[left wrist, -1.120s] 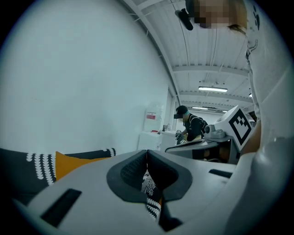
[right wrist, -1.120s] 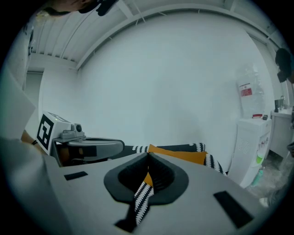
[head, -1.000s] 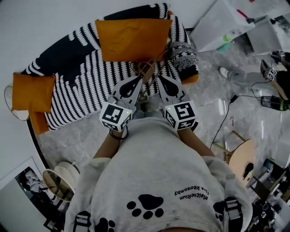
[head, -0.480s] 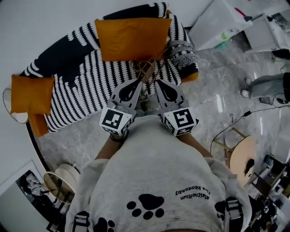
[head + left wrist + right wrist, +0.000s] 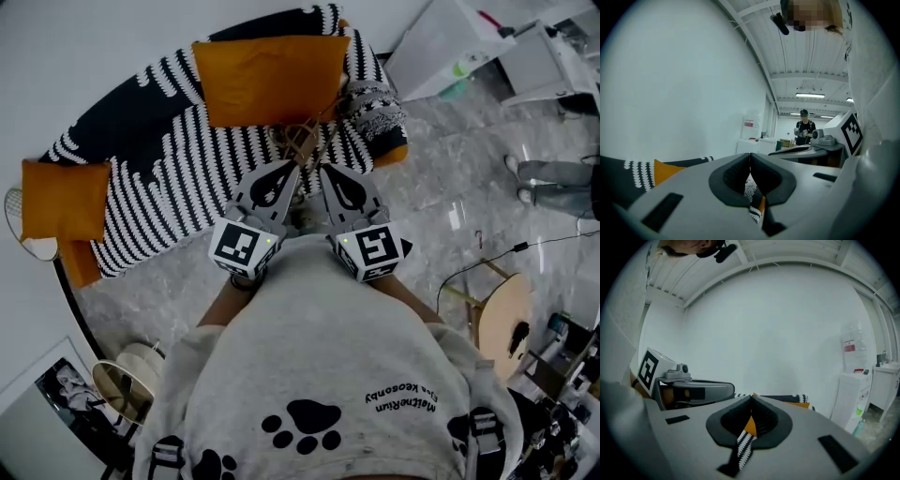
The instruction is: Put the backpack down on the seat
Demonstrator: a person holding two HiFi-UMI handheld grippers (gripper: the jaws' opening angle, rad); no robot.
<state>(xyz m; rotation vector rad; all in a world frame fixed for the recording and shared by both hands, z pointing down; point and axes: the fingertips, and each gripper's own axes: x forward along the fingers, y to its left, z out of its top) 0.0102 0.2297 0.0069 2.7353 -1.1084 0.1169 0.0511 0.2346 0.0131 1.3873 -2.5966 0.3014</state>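
Observation:
I stand facing the seat, a sofa (image 5: 159, 178) under a black-and-white zigzag throw. Two black-and-white strap buckles (image 5: 170, 456) (image 5: 478, 427) lie on the shoulders of the grey paw-print shirt; the backpack itself is hidden. My left gripper (image 5: 293, 169) and right gripper (image 5: 324, 172) are held side by side in front of the chest, tips close together above the sofa's front edge. The left gripper's (image 5: 750, 158) jaws meet at the tips with nothing between them. The right gripper (image 5: 751, 401) is likewise shut and empty.
A large orange cushion (image 5: 272, 75) leans on the sofa back, and a smaller one (image 5: 66, 197) lies at its left end. A patterned grey cushion (image 5: 375, 108) and a brown woven thing (image 5: 302, 141) lie near the right end. A round wooden stool (image 5: 502, 323), a floor cable (image 5: 469, 267) and another person's legs (image 5: 553, 183) are to the right.
Both grippers stay shut in nearly the same place before the chest. The other person at the right has walked further right and nearer, and the cable on the floor has shifted.

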